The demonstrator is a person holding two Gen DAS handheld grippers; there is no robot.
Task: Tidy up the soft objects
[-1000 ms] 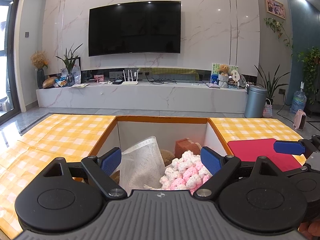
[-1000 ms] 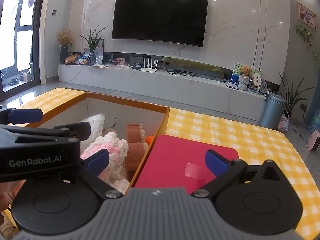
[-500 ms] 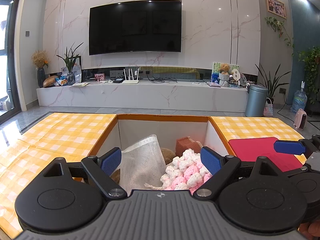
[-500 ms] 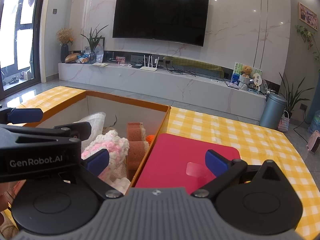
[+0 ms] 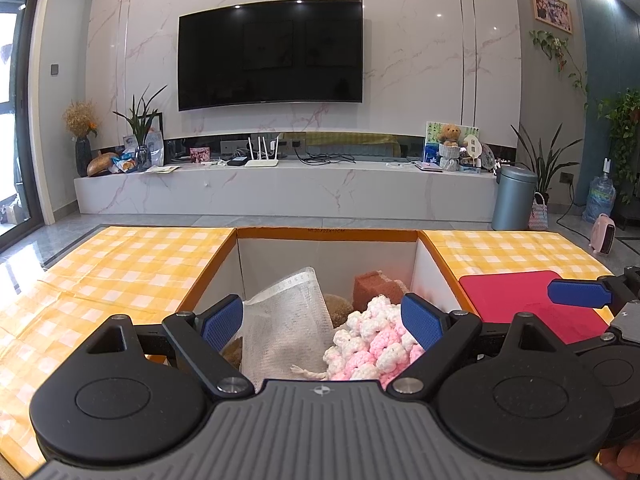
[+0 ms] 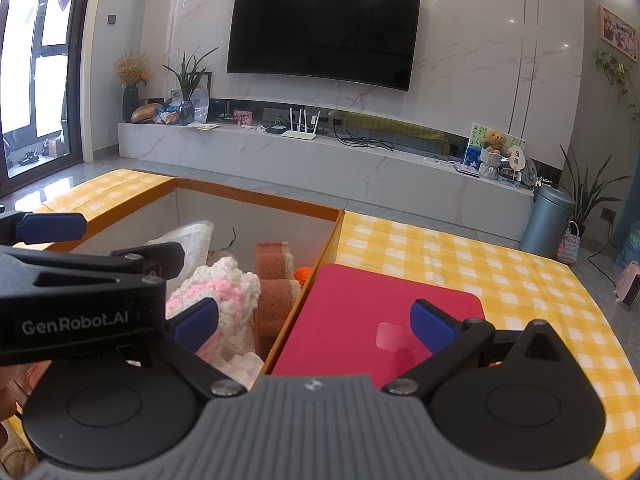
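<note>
Jaws on both our left gripper point(image 5: 322, 320) and right gripper point(image 6: 314, 320) spread, empty, hovering over box point(image 5: 326, 233) and red mat point(image 6: 384, 300), likely to sort pink-white yarn piece point(image 5: 372, 340).

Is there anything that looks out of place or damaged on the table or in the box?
Nothing stands out. The soft things, such as the pink-and-white knit and mesh bag, lie loosely piled in the box; the red mat lies flat beside it.

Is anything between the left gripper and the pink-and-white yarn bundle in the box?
Nothing visible. The left gripper hangs open over the box, and the yarn bundle lies on top of the pile, uncovered. The white mesh bag sits beside it to the left, not over it.
</note>
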